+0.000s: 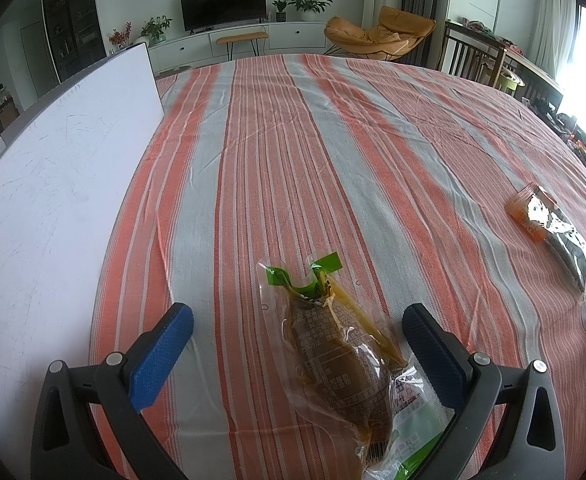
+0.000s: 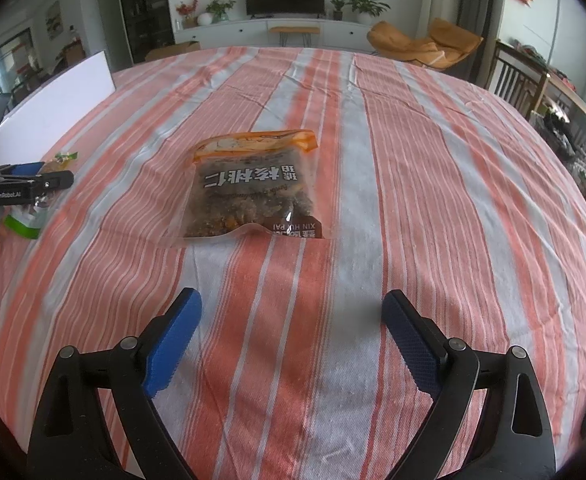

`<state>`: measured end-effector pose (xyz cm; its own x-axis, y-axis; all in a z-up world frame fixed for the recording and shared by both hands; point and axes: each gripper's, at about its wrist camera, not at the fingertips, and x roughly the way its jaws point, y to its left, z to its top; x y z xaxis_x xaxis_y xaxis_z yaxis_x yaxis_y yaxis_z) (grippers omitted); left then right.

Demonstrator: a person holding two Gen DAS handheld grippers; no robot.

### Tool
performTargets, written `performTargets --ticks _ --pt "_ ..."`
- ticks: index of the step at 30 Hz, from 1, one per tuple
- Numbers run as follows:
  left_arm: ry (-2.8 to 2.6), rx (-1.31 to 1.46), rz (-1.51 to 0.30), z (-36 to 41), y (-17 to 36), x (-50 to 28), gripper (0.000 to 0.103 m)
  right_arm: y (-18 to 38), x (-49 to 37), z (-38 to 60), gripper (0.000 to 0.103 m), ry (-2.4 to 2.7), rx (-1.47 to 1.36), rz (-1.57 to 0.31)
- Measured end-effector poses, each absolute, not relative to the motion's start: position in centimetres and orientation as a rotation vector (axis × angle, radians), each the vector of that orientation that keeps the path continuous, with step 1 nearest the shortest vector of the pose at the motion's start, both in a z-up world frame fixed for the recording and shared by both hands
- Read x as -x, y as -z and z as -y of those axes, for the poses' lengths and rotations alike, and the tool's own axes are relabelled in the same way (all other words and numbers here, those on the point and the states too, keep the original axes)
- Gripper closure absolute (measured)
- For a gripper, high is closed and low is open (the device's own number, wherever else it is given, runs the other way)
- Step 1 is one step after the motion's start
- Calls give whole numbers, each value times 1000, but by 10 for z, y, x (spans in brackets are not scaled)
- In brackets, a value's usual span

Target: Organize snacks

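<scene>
The brown snack pouch point(image 1: 335, 354) with green trim lies on the striped tablecloth point(image 1: 293, 160) between the spread fingers of my left gripper point(image 1: 297, 328), which is released and grips nothing. Ahead of my right gripper point(image 2: 291, 312), also wide apart and holding nothing, I see the walnut bag point(image 2: 253, 186), clear with an orange top and dark pieces inside, flat on broad open cloth. A white board point(image 1: 53, 200) borders the cloth's left edge.
</scene>
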<state>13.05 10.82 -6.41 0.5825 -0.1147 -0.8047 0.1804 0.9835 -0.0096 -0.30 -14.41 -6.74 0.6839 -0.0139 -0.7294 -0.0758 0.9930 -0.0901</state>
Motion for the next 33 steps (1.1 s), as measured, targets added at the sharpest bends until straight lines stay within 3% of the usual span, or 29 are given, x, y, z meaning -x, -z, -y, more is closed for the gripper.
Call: performTargets --ticks 6,11,14,18,19,20,21,23,25,26,27,33 --pt "287 13 -1082 -122 54 -134 0 65 1 147 10 -68 112 -865" --pt "280 -5 -1135 -112 53 -123 0 25 -4 173 10 -132 -78 -866" --pt "216 -128 -1138 -92 58 -118 0 8 -38 174 10 -116 -74 -918" --pt "182 -74 -1106 -94 58 -118 0 20 -90 152 10 -135 -35 -1054" --pt "175 -74 -1088 -95 57 -117 6 28 -102 143 10 -146 -28 -1091" --pt "170 -87 -1041 -97 54 -113 27 37 -110 133 9 -141 -5 -1125" --pt "177 -85 -1011 -97 51 -110 40 46 -117 123 6 -114 53 -1156" --pt "193 -58 -1021 -105 47 -104 52 59 -118 100 9 -137 237 -1182" --pt "235 4 -1014 -116 44 -97 55 56 -116 105 16 -138 209 -1211" --pt "259 60 -1004 -123 42 -91 55 52 -113 108 31 -128 211 -1206" --pt "287 122 -983 -130 38 -85 55 46 -108 113 34 -133 198 -1203" --pt "386 427 -828 -161 -14 -49 55 6 -80 145 36 -194 -47 -1115"
